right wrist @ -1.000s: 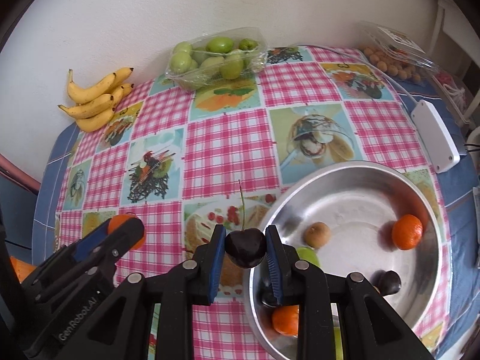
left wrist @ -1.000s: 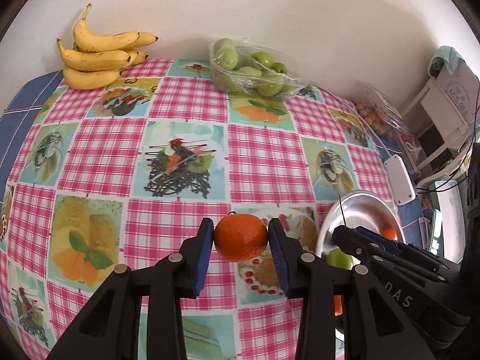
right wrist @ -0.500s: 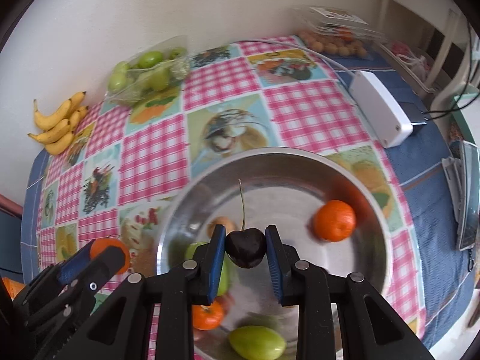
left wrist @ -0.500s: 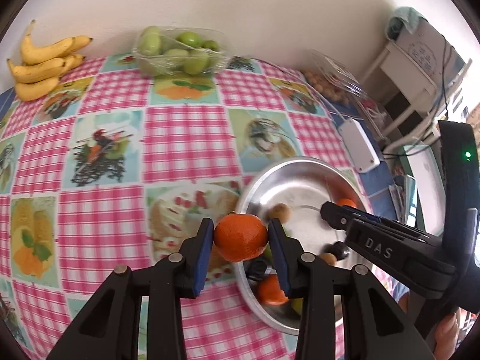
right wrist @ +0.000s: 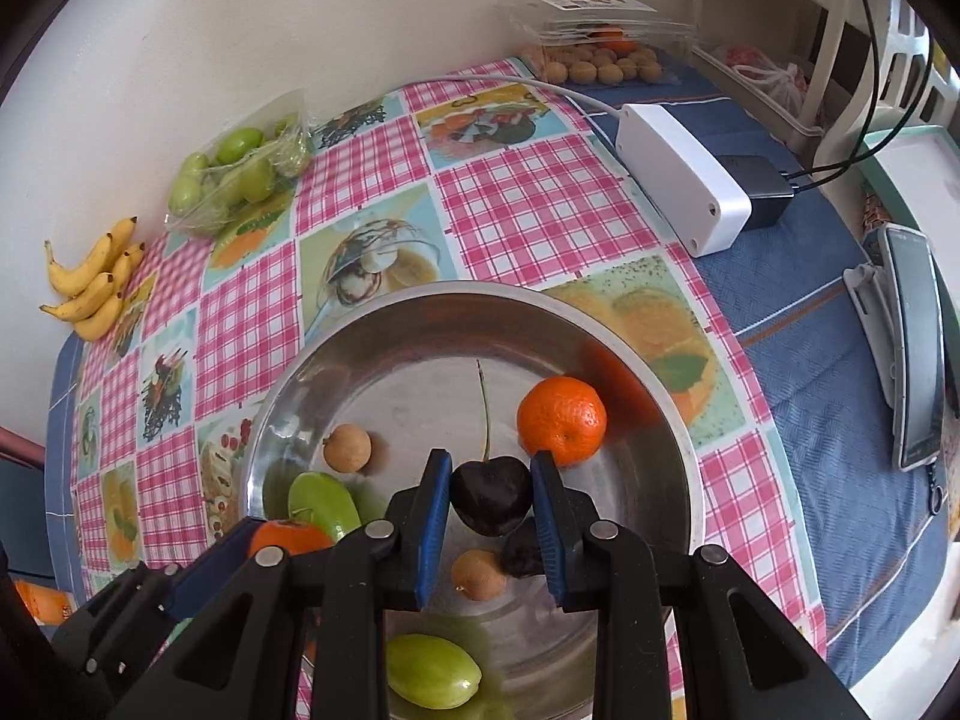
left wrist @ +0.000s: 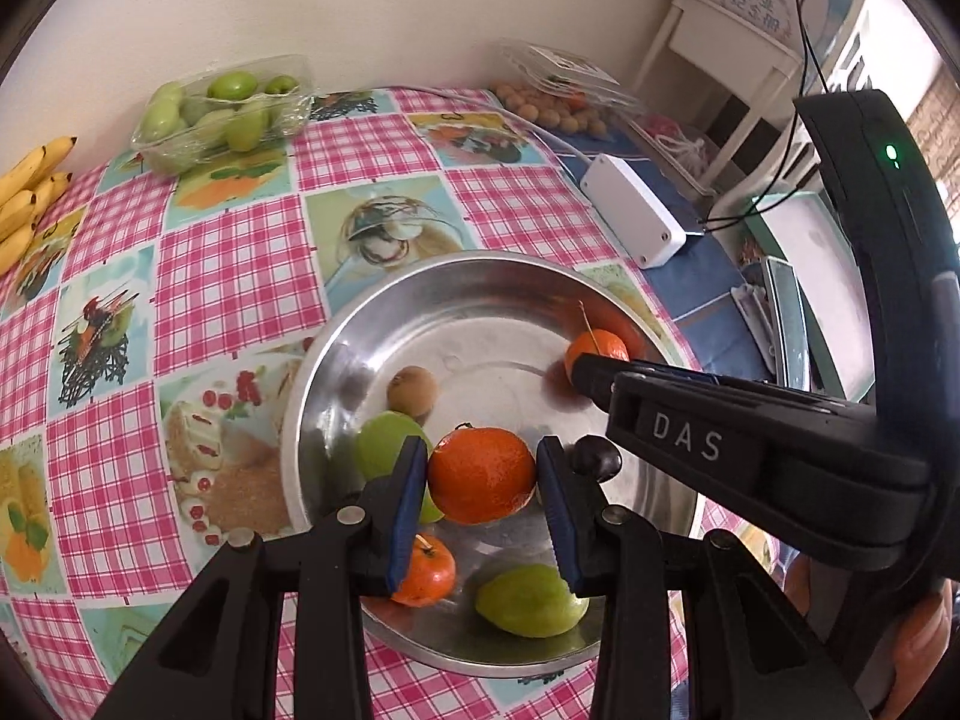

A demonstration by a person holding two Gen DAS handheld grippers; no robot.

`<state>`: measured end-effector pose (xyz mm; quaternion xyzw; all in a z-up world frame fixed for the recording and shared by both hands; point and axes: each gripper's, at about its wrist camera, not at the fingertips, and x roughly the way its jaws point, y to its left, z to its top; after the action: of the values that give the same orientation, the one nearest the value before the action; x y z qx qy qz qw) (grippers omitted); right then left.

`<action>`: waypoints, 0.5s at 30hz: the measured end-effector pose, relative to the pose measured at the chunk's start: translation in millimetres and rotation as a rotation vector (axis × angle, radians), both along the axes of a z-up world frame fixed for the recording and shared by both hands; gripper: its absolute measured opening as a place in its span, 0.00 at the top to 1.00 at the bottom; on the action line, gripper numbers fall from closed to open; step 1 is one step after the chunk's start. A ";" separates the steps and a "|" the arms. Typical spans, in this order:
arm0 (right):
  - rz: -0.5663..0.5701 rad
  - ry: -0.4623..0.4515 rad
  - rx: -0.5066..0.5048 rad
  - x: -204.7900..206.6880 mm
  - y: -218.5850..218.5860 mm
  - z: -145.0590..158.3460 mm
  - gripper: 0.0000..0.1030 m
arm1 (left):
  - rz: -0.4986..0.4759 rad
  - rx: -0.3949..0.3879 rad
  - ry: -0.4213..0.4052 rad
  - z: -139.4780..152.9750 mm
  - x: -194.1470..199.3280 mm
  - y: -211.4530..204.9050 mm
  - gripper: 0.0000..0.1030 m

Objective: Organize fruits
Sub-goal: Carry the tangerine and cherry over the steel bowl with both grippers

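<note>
My left gripper is shut on an orange mandarin and holds it above the near left part of a steel bowl. My right gripper is shut on a dark cherry with a long stem, above the middle of the same bowl. The bowl holds a mandarin, a small brown fruit, green fruits, another mandarin and a dark fruit. The right gripper's body crosses the bowl's right side in the left wrist view.
A bunch of bananas and a clear pack of green fruits lie by the far wall. A clear box of small brown fruits, a white power box with cables and a phone sit to the right.
Both grippers have moved rightward from over the tablecloth to above the bowl, each still holding its fruit. The bowl now fills the middle of both views.
</note>
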<state>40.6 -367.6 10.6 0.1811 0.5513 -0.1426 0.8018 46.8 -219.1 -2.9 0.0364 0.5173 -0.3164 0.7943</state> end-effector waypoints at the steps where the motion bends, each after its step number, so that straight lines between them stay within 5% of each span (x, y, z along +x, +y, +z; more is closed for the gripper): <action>1: -0.002 0.001 0.009 -0.3 -0.8 -1.0 0.72 | -0.007 0.007 -0.005 -0.6 -1.4 -2.2 0.62; 15: 0.008 0.055 0.054 4.7 0.0 -27.0 0.71 | -0.028 0.076 0.008 -18.3 -7.7 -15.4 0.62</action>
<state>45.3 -367.6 -16.4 0.1964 0.5776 -0.1292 0.7818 39.1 -234.5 -21.2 0.0727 0.5314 -0.3079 0.7859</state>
